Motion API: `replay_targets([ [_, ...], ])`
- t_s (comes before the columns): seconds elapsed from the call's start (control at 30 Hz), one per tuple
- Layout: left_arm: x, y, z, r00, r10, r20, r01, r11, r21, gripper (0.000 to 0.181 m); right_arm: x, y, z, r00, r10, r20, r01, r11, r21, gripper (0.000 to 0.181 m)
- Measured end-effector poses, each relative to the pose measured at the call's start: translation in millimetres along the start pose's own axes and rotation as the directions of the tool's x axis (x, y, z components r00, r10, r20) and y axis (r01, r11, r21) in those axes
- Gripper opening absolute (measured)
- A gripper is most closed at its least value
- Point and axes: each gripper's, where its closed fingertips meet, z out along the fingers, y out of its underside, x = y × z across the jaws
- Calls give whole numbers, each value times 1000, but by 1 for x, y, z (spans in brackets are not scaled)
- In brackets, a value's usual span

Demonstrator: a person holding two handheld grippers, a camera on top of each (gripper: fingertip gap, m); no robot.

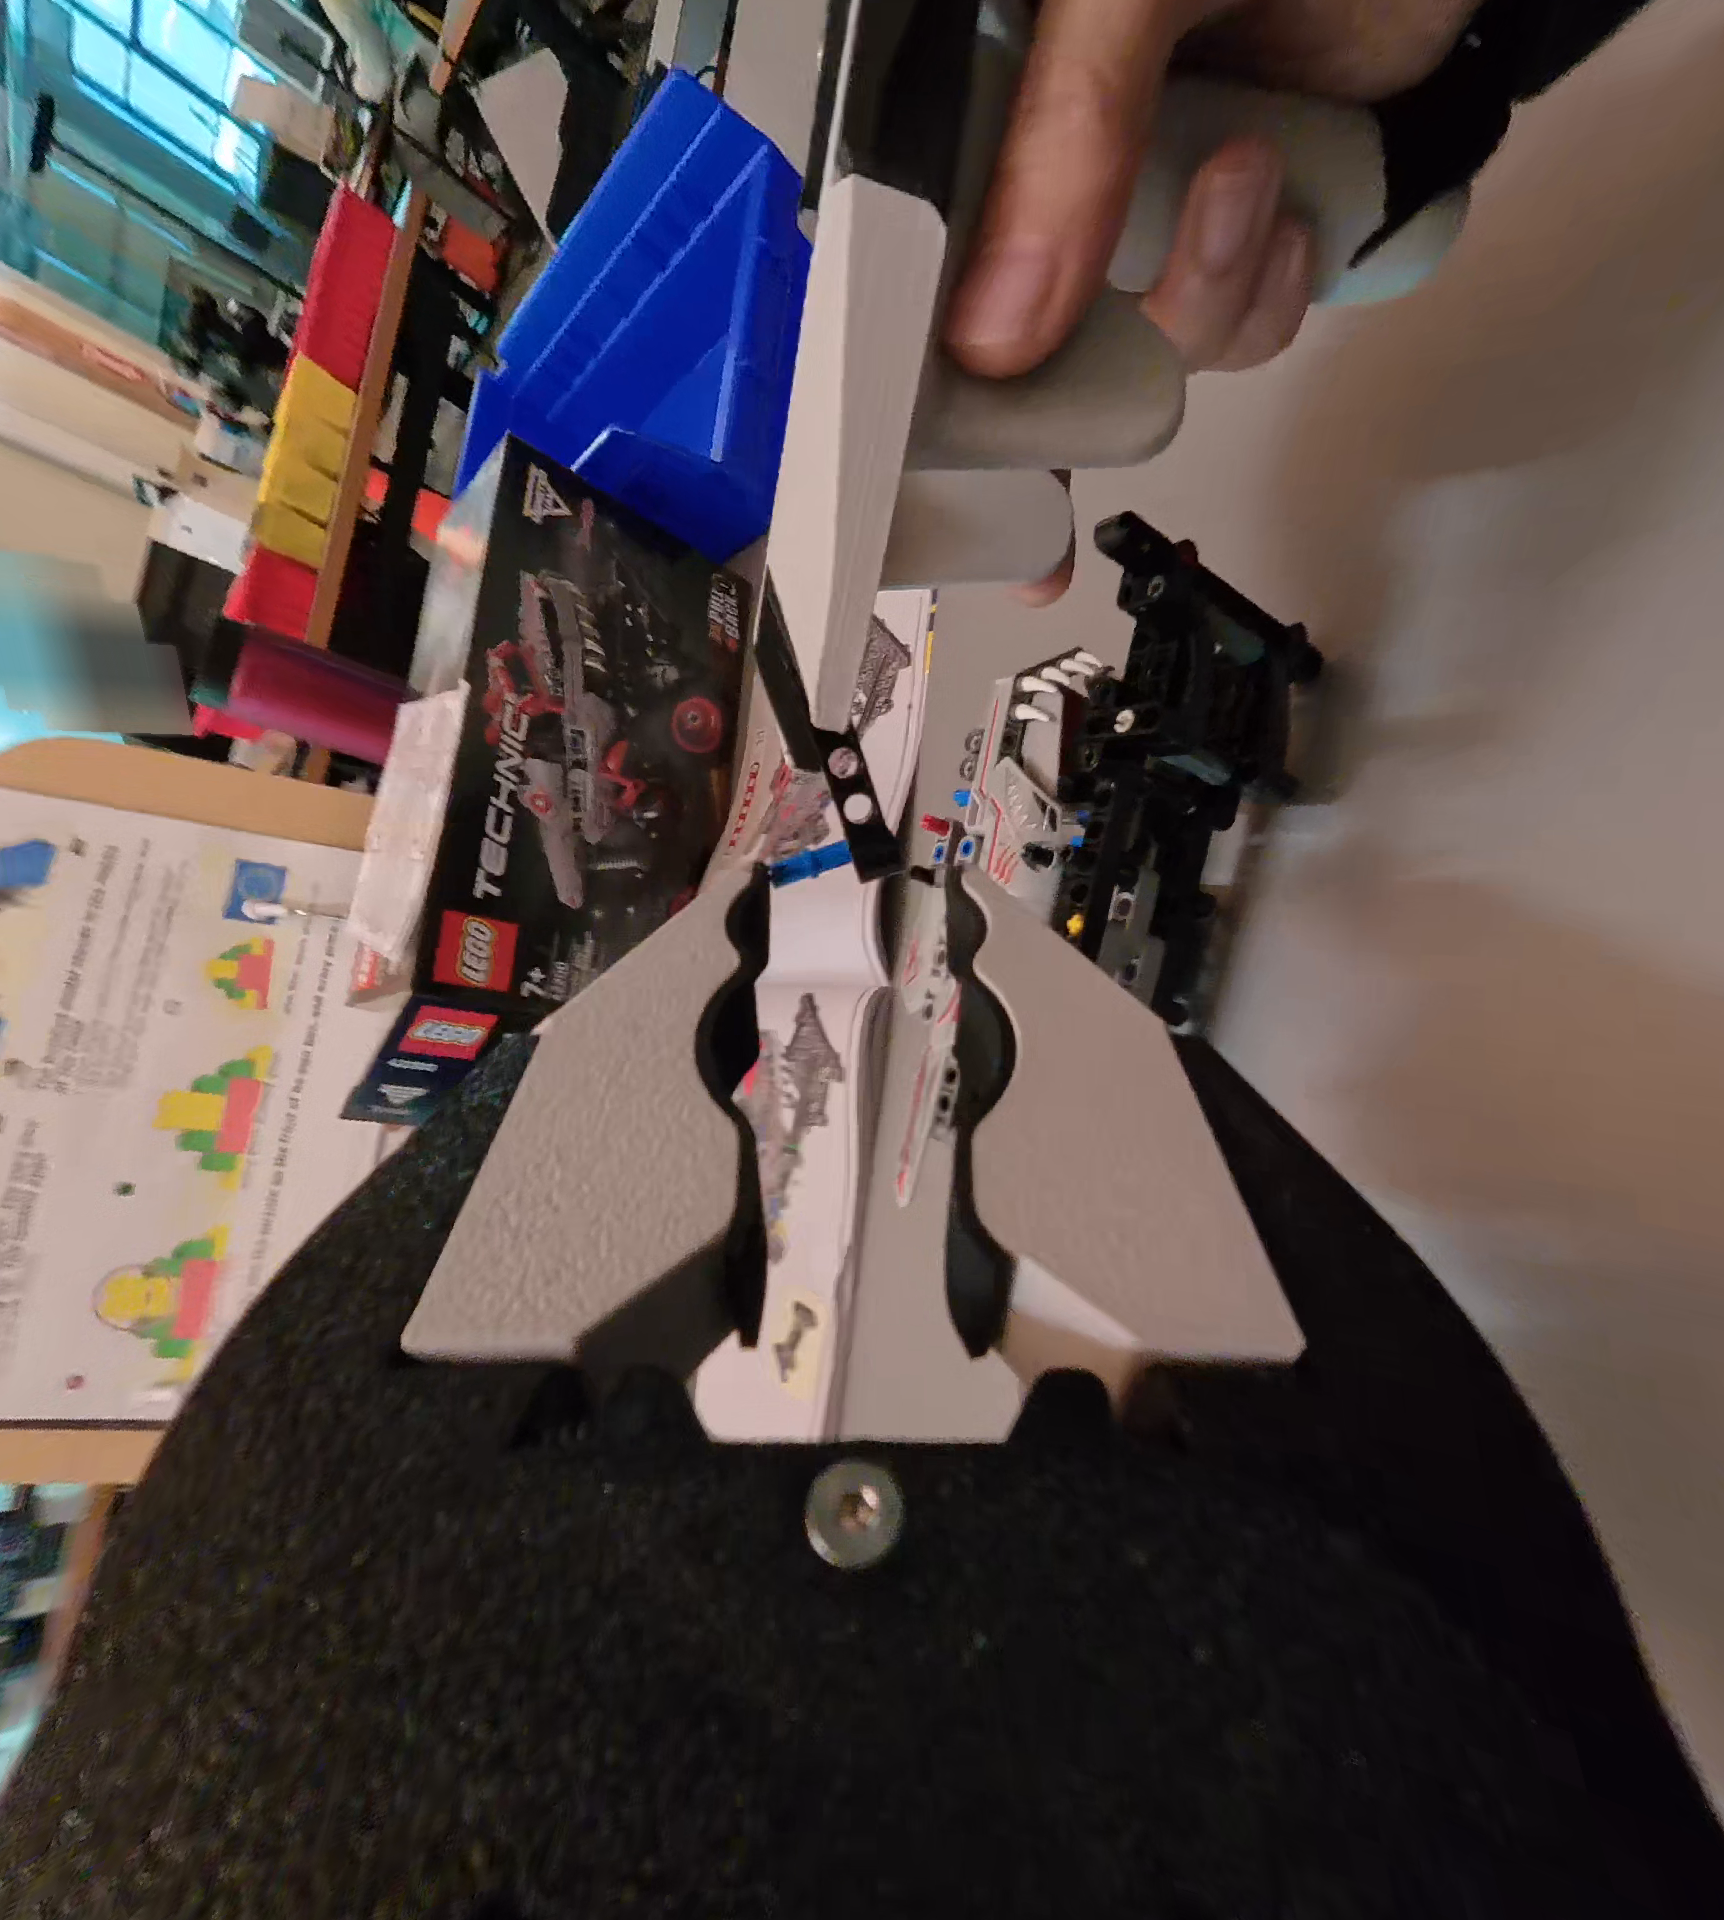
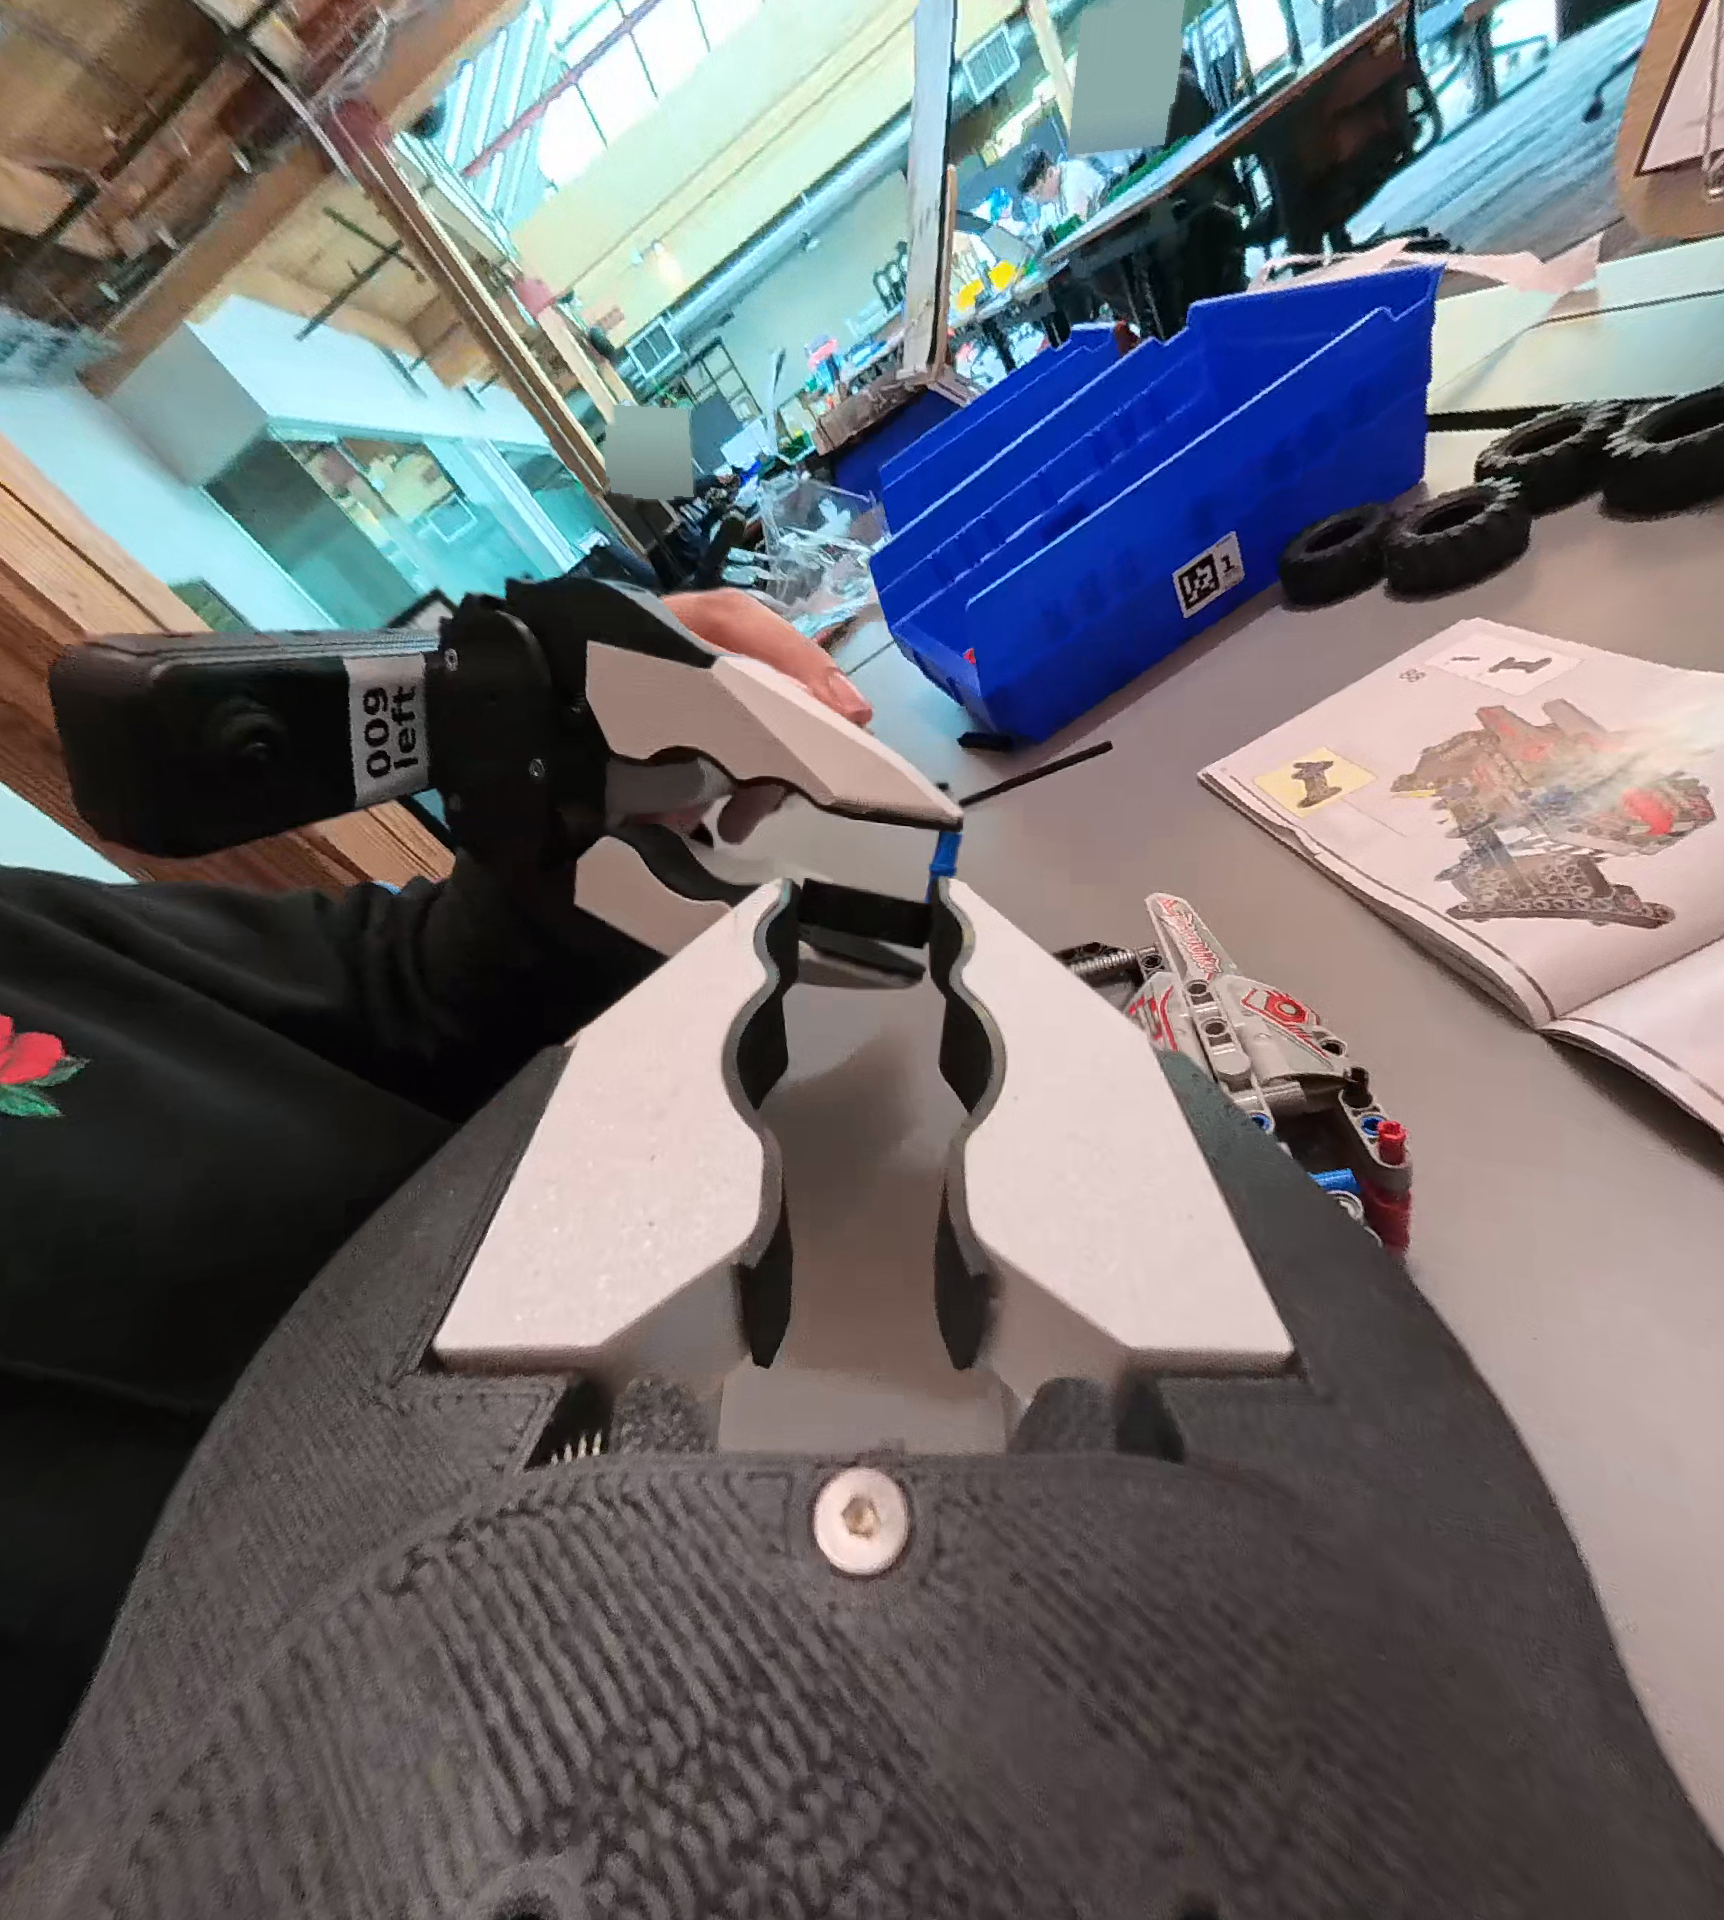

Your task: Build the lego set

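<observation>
My right gripper [image 2: 863, 896] is shut on a short black beam [image 2: 858, 916] and holds it above the table. In the left wrist view the right gripper [image 1: 837, 717] comes in from the top, with the beam [image 1: 860, 805] sticking out of its tips. A blue pin [image 1: 808, 868] sits at the beam's end and touches the tip of one left finger. My left gripper [image 1: 863, 881] is rolled on its side, with its jaws apart and nothing between them. The pin [image 2: 939, 860] hangs just under the left gripper's upper finger [image 2: 785, 727]. The part-built grey and black model [image 2: 1242, 1039] lies on the table below.
A blue bin [image 2: 1149, 499] stands behind the grippers, with several black tyres [image 2: 1460, 530] to its right. An open instruction booklet [image 2: 1564, 831] lies right of the model. A thin black rod [image 2: 1034, 771] lies near the bin. The set's box [image 1: 588, 748] stands beside the bin. My left and right fingertips are right by each other.
</observation>
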Motion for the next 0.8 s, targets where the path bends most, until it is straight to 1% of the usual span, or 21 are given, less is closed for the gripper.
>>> replay_targets([
  [0.07,-1,-2,0,997,-78,-4,78,997,8,37,2,0,0,1000,-12,-24,12,1000,-4,24],
  [0.13,-2,-4,0,991,-133,-11,133,991,16,25,2,0,1,999,-17,-33,17,1000,2,24],
  [0.2,-3,-4,0,987,-164,-5,164,986,16,24,2,0,1,999,-20,-36,20,1000,1,24],
  [0.27,-4,0,2,987,-160,5,160,987,-3,29,3,2,1,999,-26,-39,25,1000,-18,24],
  [0.3,-5,2,2,988,-156,15,156,988,-18,38,2,2,1,999,-23,-36,23,1000,-13,24],
  [0.33,-4,2,3,988,-156,11,156,987,-22,38,1,0,1,999,-18,-36,18,1000,-4,24],
  [0.4,-4,-1,3,987,-161,12,161,987,-15,24,1,2,2,998,-39,-53,38,999,-19,24],
  [0.6,-6,-2,4,989,-149,24,149,989,-20,23,1,-1,1,992,-84,-93,82,996,-22,23],
  [0.67,-6,-4,5,985,-172,24,171,985,10,23,0,-2,0,991,-95,-96,93,995,-20,24],
  [0.73,-6,-11,3,977,-211,6,210,974,80,23,-5,-4,-2,991,-118,-69,118,993,-17,24],
  [0.8,-7,-17,-2,960,-278,-34,280,948,149,22,-12,-4,-7,980,-194,-36,192,980,-43,23],
])
